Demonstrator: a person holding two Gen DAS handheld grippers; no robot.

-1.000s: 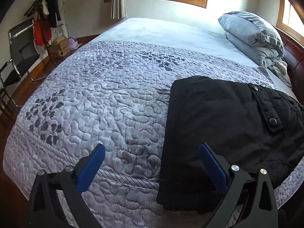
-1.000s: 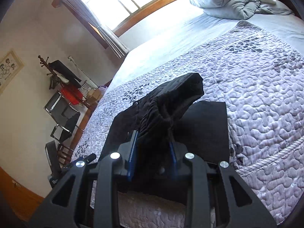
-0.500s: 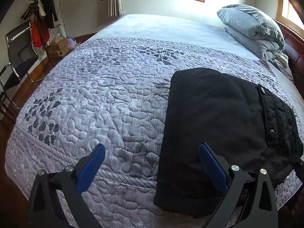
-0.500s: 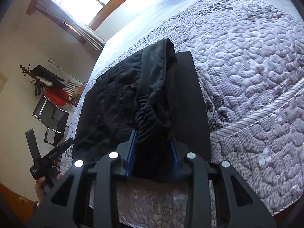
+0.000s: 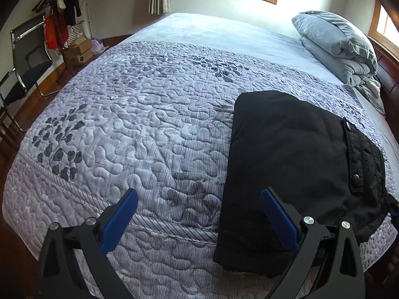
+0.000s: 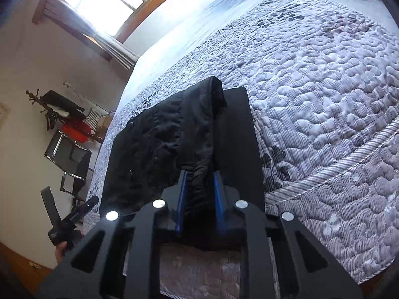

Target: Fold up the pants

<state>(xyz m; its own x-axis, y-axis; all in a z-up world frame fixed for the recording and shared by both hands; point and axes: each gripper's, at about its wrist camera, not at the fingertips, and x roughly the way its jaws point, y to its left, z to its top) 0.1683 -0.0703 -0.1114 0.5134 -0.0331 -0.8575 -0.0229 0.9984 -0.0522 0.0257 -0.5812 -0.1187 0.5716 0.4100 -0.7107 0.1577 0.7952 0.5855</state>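
The black pants [image 5: 294, 159] lie folded in a thick rectangle near the bed's front right edge, a snap pocket flap on their right side. My left gripper [image 5: 199, 206] is open and empty, low over the quilt at the pants' front left corner. My right gripper [image 6: 198, 186] is shut on the gathered waistband of the pants [image 6: 174, 134], at the stack's near end. The left gripper also shows in the right wrist view [image 6: 67, 219] at the lower left.
A grey-lilac quilted bedspread [image 5: 139, 129] covers the bed. Folded grey bedding [image 5: 336, 44] sits at the far right. A black chair [image 5: 27, 69], a coat rack [image 5: 62, 12] and boxes stand by the left wall.
My right gripper has lowered the waistband end onto the folded stack, which now lies flatter. My left gripper stayed open and pulled back slightly.
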